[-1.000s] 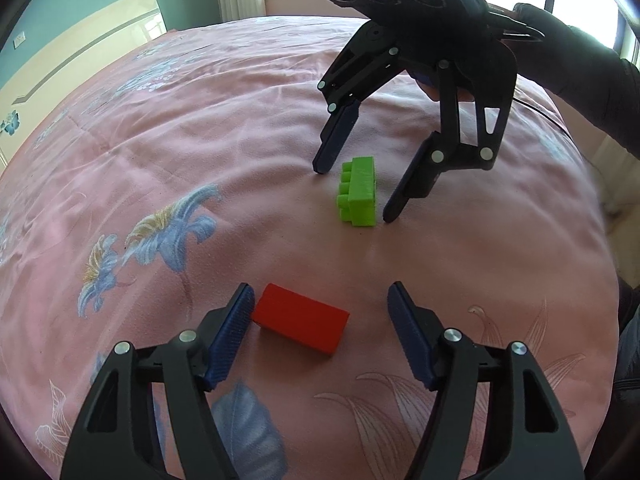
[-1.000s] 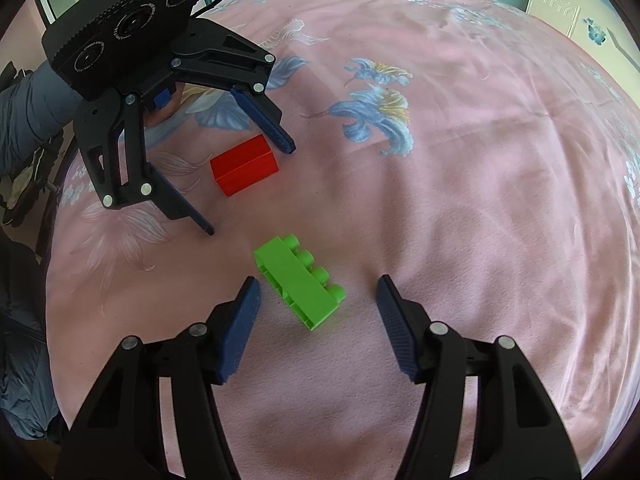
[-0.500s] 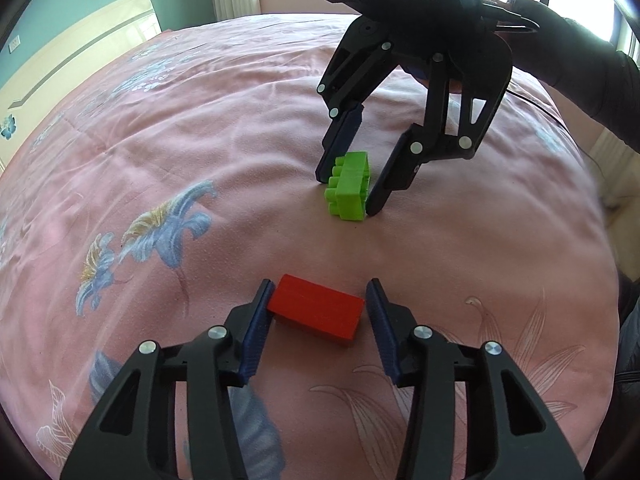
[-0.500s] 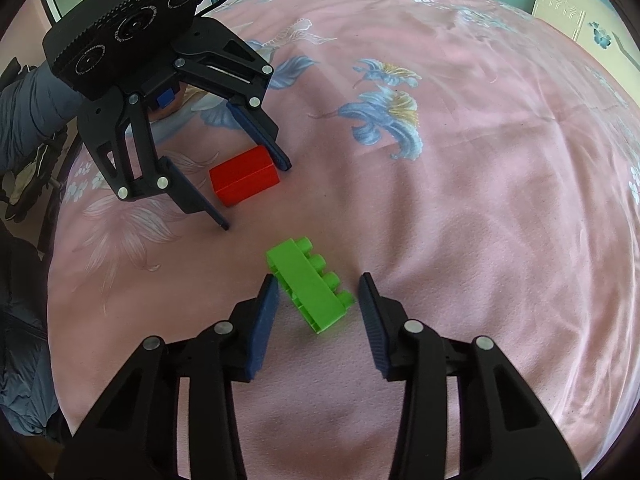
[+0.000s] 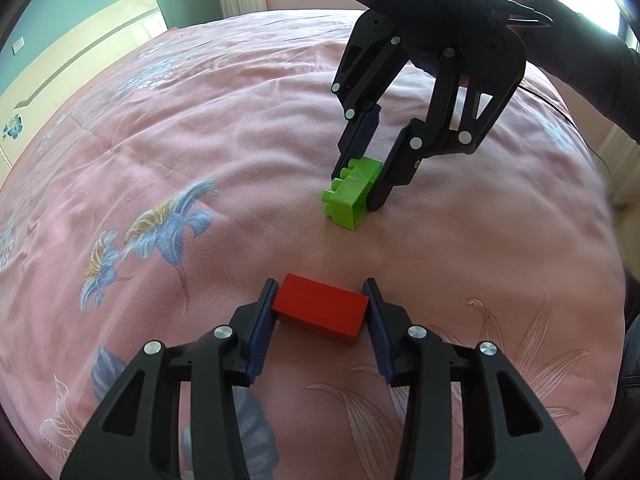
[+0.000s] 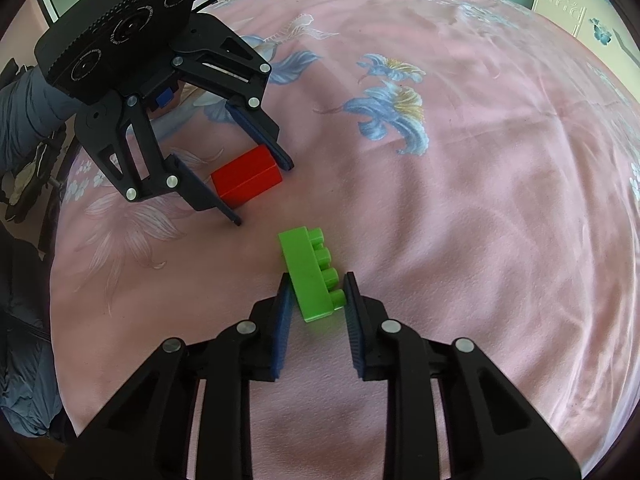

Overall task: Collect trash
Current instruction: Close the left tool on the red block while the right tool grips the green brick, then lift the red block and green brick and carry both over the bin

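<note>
Nearest me, low in the left wrist view, my left gripper has the red block between its blue pads, one pad against each short end. It looks clamped, though at the right end I can't quite tell whether the pad is pressing or just touching. The block lies flat on the pink bedspread, low centre of the frame. I judge it a light, rigid plastic brick with smooth faces: it won't crush, but it could slide out if I squeeze off-centre, so holding it end to end across its length seems sound.

Over in the right wrist view, my right gripper is closed tight on the green studded brick, low centre of that frame. One pad sits on the flat back, the other on the stud side. The brick is tipped on its edge and angles away from me, with most of its length sticking out past the fingertips. It should be light and stiff too, but the studs give an uneven bearing, so it might pivot when lifted.

Farther off there is only bedspread with blue flowers, a pale headboard at upper left, and a window beyond. No bin, bag or any container shows in either view, so I can't tell where these go.
</note>
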Tool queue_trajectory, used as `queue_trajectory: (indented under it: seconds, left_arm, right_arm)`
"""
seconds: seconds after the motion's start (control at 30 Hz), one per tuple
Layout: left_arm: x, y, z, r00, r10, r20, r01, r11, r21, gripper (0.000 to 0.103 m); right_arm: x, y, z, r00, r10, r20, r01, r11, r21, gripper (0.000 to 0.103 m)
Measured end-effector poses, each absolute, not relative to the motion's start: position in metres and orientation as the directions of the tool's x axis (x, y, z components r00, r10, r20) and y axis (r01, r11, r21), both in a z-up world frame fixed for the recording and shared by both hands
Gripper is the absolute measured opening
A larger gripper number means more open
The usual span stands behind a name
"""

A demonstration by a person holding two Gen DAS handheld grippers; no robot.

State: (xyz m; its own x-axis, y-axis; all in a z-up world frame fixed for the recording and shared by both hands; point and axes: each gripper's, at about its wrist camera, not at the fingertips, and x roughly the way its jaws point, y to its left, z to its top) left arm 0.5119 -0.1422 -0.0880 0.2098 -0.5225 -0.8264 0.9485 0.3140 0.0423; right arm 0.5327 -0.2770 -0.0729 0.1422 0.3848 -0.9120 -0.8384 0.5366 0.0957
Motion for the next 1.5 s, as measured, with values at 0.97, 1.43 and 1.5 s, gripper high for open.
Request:
queue_trajectory:
  seconds: [0.97,1.43,1.5]
  left_arm:
    - [0.463,-0.134,-0.058,0.292,-0.442,-0.848,0.934,0.323,0.153,0.045]
    - [0.403,-0.120,-0.030,0.358,-0.400,-0.843,0.910,0.351,0.220,0.045]
    - [0.394,-0.117,-0.025,0.369,-0.389,-0.844,0.904,0.361,0.229,0.045]
  right_arm:
    - [0.461,-0.284,-0.037,0.185,0.290,-0.939,-0.832,0.555,0.007,0.026]
    - [0.393,-0.287,-0.007,0.231,0.203,-0.952,-0.835,0.544,-0.086,0.026]
    - [0.379,-0.287,-0.004,0.235,0.196,-0.952,-0.836,0.540,-0.095,0.026]
